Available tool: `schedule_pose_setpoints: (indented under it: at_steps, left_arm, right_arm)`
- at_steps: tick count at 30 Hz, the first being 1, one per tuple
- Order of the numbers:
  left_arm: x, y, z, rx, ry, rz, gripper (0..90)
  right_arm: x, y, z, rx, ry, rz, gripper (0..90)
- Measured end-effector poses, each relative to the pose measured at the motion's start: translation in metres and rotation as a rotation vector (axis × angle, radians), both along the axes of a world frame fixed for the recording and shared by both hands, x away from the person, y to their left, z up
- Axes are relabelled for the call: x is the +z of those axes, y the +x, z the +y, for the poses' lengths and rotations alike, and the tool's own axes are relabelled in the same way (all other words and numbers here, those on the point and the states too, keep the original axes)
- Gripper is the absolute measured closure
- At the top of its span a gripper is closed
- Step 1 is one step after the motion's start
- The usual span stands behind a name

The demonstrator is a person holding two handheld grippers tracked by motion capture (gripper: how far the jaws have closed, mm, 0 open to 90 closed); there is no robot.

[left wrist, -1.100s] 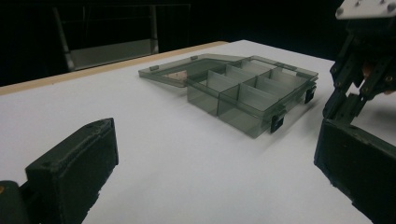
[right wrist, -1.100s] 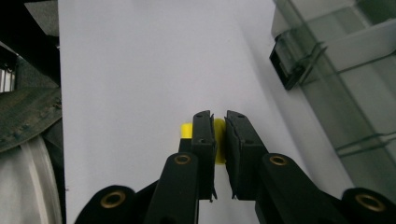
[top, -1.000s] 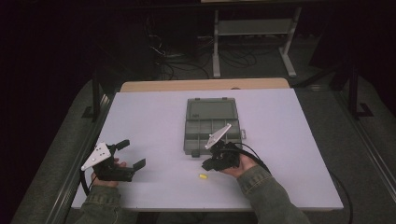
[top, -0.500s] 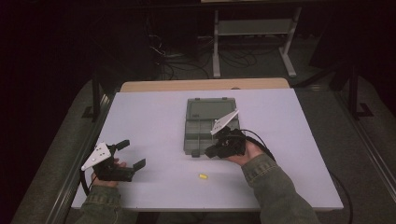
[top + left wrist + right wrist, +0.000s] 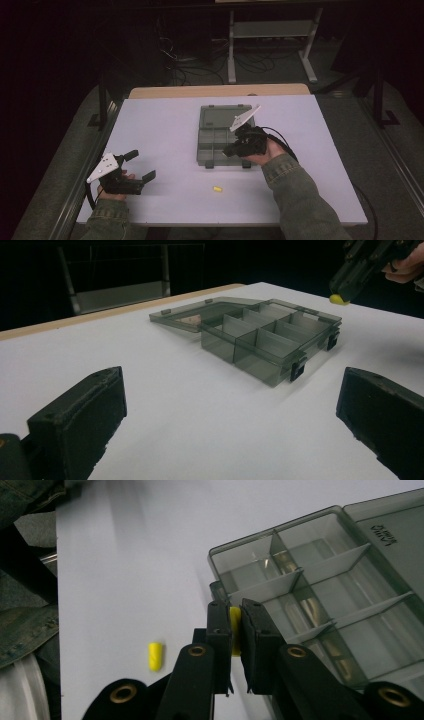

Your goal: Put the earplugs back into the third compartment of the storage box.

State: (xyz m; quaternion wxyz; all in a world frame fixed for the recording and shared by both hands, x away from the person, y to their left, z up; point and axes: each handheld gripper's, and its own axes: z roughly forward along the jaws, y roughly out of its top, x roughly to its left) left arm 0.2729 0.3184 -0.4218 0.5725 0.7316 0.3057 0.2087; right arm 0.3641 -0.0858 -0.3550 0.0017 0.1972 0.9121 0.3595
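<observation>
At the lower left of the high view the left gripper [image 5: 141,166] rests on the white table [image 5: 165,130] with its jaws spread wide and nothing between them. Low in the middle a small yellow plug [image 5: 217,189] lies loose on the table, below the smoky grey box [image 5: 216,135], whose lid lies flat and whose compartments are divided by thin walls. Over the box's lower right edge, the right gripper [image 5: 235,645] pinches a second plug [image 5: 235,630].
</observation>
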Motion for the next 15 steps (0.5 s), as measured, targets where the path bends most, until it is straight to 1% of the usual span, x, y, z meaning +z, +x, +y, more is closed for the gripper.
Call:
schedule_pose_setpoints:
  at_steps: [2, 4, 6, 11, 12, 13, 15]
  left_arm:
    - [0.000, 0.000, 0.000, 0.000, 0.000, 0.000, 0.0]
    - [0.000, 0.000, 0.000, 0.000, -0.001, 0.001, 0.0]
    - [0.000, 0.000, 0.000, 0.000, -0.001, 0.002, 0.0]
    - [0.000, -0.001, 0.001, 0.000, -0.003, 0.002, 0.0]
    - [0.000, 0.000, 0.001, 0.000, -0.002, 0.002, 0.0]
    - [0.000, 0.000, 0.000, -0.001, -0.003, 0.002, 0.0]
    - [0.000, 0.000, 0.000, -0.001, -0.001, 0.004, 0.0]
  right_arm:
    - [0.004, 0.006, -0.001, -0.009, -0.003, -0.002, 81.7]
    - [0.004, 0.007, -0.001, -0.011, -0.005, -0.003, 81.7]
    - [0.005, 0.012, -0.003, -0.024, -0.010, -0.006, 81.7]
    - [0.006, 0.028, -0.010, -0.063, 0.011, 0.000, 81.6]
    - [0.006, 0.028, -0.010, -0.063, 0.011, 0.000, 81.6]
    - [0.005, 0.032, -0.011, -0.068, 0.014, 0.005, 81.1]
    - [0.004, 0.035, -0.011, -0.073, 0.014, 0.010, 81.1]
